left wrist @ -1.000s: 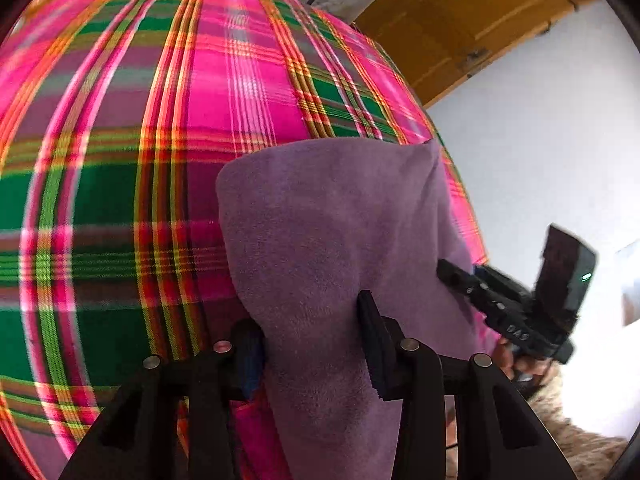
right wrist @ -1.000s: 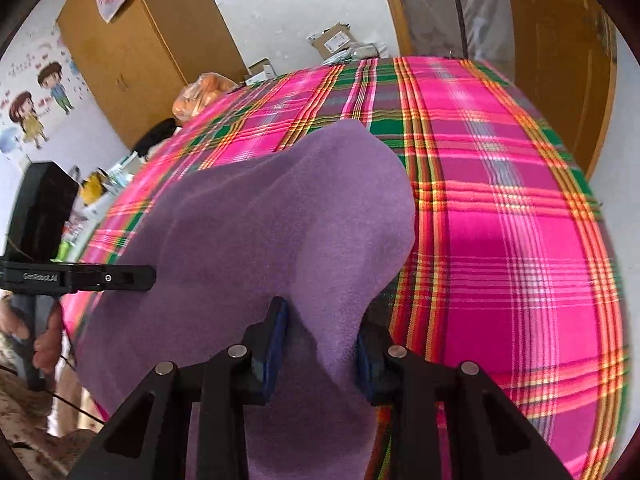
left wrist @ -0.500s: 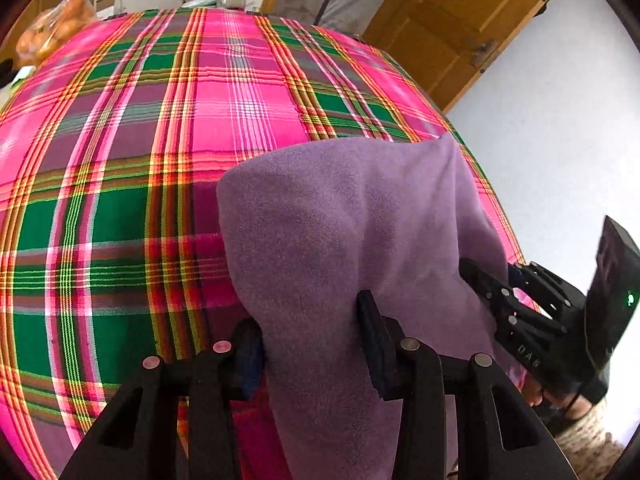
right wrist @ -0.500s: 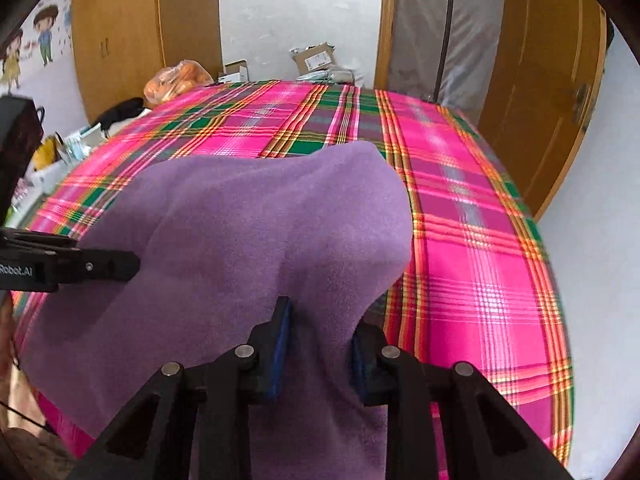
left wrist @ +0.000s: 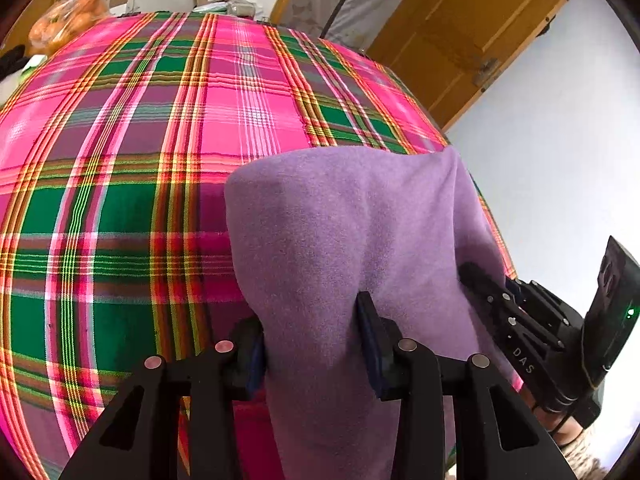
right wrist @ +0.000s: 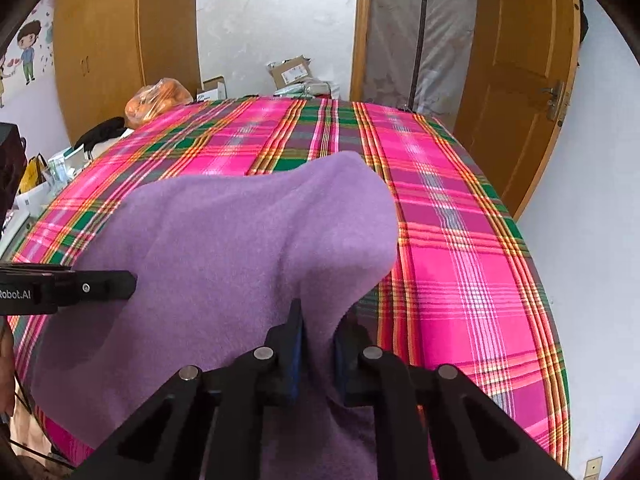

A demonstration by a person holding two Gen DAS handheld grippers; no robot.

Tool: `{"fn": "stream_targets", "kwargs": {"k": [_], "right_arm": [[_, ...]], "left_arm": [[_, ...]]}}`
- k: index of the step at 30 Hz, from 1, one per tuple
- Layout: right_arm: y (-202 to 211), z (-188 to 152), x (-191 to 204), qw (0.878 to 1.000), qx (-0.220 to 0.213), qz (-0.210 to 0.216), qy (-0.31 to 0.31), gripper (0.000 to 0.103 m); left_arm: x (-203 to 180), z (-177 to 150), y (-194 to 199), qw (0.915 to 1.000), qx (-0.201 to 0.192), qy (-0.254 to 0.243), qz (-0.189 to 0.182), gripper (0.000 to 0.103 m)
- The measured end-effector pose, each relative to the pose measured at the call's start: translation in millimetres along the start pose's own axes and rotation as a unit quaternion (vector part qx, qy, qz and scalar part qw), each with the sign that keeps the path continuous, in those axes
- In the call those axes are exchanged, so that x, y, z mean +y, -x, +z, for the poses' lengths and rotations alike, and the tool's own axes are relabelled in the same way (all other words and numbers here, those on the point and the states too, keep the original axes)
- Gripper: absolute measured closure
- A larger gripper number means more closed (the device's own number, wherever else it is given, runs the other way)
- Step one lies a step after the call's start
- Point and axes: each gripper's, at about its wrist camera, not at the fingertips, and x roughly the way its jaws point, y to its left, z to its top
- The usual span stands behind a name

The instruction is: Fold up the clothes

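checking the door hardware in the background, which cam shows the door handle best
The right wrist view: the door handle shows side-on against the wooden door, with its metal plate and lever distinct. In the left wrist view the handle is smaller, squeezed near the fisheye edge, and its shape is hard to read.

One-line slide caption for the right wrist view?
Right gripper pinches one edge of a purple fleece cloth lifted over a pink plaid bedspread; left gripper reaches in beside it.

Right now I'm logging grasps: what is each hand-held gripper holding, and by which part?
Both pinch the purple cloth along its near edge: left hand-held gripper near its left corner, right hand-held gripper near its right.
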Motion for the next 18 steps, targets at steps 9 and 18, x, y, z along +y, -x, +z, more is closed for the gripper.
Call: {"fn": "stream_targets", "kwargs": {"k": [9,18], "right_arm": [[16.0,20.9,13.1,1.000,-0.028,0.008,0.004,0.091],[14.3,42.9,27.9,0.999,-0.039,0.032,0.000,0.091]], "left_arm": [[5.0,5.5,12.5,0.9998,-0.005,0.007,-0.016,0.063],[20.8,27.0,34.6,0.9995,-0.026,0.016,-0.013,0.064]]}}
